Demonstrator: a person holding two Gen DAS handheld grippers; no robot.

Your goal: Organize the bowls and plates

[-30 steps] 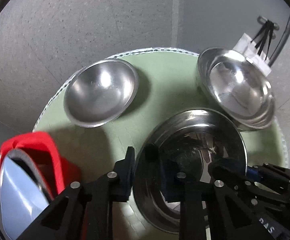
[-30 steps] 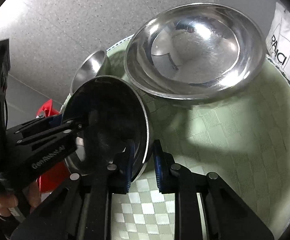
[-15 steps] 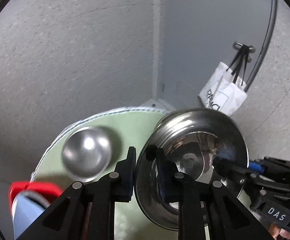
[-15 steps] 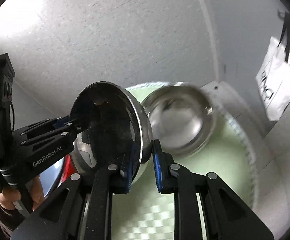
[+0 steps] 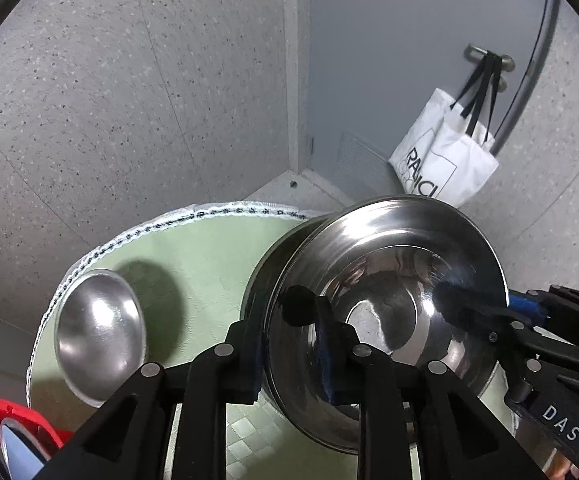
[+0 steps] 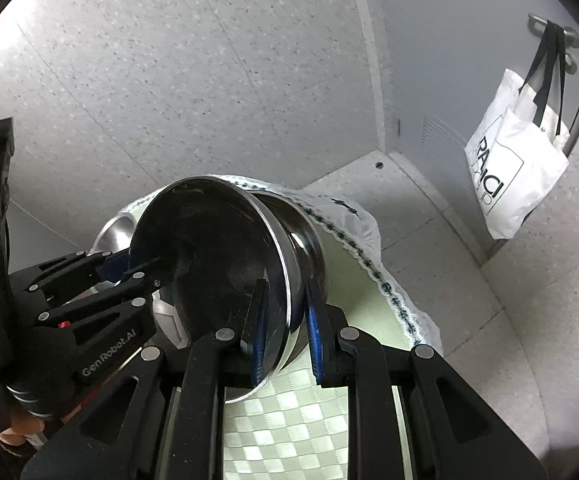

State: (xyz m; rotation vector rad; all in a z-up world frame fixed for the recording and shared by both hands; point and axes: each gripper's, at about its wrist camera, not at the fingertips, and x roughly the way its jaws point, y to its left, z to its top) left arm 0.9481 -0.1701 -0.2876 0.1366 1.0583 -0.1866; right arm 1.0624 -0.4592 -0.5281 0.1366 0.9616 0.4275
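A steel plate [image 5: 385, 320] is held between both grippers, tilted, above the round green table [image 5: 205, 256]. My left gripper [image 5: 289, 344] is shut on its left rim. My right gripper [image 6: 285, 336] is shut on the opposite rim of the same plate [image 6: 209, 256]; it also shows at the right in the left wrist view [image 5: 489, 320]. A steel bowl [image 6: 305, 240] sits right behind the plate, mostly hidden. A smaller steel bowl [image 5: 99, 332] rests at the table's left edge.
A red-rimmed object [image 5: 21, 428] sits at the lower left beside the table. A white tote bag [image 5: 441, 160] hangs on a grey door at the right. The table's cloth edge [image 6: 369, 256] drops to a speckled floor.
Both grippers lifted the plate and carried it toward the far bowl. The plate now covers that bowl. The cameras tilted up, showing more floor and door.
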